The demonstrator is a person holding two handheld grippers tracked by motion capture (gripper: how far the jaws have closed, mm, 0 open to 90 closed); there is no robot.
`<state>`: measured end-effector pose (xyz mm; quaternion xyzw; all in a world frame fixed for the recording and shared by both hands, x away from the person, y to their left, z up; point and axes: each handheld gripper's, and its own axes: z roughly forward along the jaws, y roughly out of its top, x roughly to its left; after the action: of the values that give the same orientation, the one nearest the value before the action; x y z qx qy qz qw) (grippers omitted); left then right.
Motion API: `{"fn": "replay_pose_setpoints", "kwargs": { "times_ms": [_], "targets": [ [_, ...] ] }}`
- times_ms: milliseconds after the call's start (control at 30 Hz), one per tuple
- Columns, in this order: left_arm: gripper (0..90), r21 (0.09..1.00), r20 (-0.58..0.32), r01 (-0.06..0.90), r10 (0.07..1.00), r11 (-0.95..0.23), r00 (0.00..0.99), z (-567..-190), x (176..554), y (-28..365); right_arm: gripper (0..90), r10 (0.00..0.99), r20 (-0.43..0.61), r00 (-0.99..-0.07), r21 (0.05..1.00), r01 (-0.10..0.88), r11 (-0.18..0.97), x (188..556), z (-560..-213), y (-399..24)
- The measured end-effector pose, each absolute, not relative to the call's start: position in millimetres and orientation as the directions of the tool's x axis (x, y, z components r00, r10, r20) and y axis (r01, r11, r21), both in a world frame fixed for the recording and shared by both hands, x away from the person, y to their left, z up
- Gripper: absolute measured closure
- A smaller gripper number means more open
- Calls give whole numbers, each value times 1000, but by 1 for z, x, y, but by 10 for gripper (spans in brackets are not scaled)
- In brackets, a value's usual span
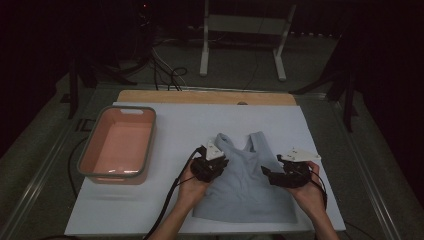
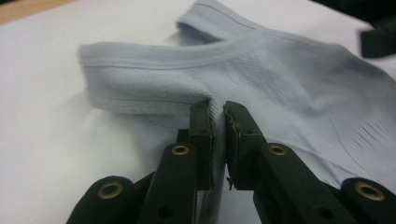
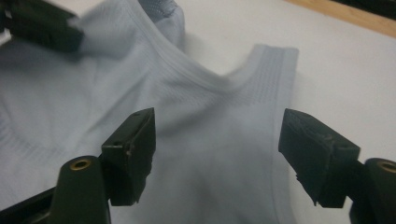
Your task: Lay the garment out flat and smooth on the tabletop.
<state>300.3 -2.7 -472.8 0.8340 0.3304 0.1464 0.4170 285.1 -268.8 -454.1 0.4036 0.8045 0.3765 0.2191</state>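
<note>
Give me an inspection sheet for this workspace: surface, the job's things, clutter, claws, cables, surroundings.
Surface: white board on a wooden tabletop.
Job's things: pale blue knitted tank top, lying flat, straps pointing away from the person.
Clutter: pink plastic tub with a grey rim at the left, nothing seen inside.
Claws: left claw shut on a fold of the tank top near its strap; right claw open above the fabric, not gripping.
Cables: black cable trailing from the left claw; loose cables on the floor beyond the table.
Surroundings: dark room, white metal stand behind the table.
</note>
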Motion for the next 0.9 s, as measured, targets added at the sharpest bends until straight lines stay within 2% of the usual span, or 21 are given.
{"fn": "replay_pose_setpoints", "kwargs": {
  "times_ms": [100, 300, 600, 900],
  "targets": [
    [829, 785, -6, 406, 650, -467, 760, -477, 292, -12, 316, 806, -51, -590, 794, 465, 391, 286, -450, -260],
    [829, 792, -17, 396, 632, -464, 775, -487, 282, -20, 376, 783, -32, -622, 813, 439, 382, 290, -444, -241],
    [833, 803, -32, 391, 622, -451, 783, -492, 272, -17, 461, 735, -30, -677, 811, 414, 414, 303, -449, -206],
    [832, 794, -19, 384, 611, -472, 792, -494, 268, -19, 506, 690, -15, -724, 803, 403, 440, 311, -454, -174]
  ]
}}
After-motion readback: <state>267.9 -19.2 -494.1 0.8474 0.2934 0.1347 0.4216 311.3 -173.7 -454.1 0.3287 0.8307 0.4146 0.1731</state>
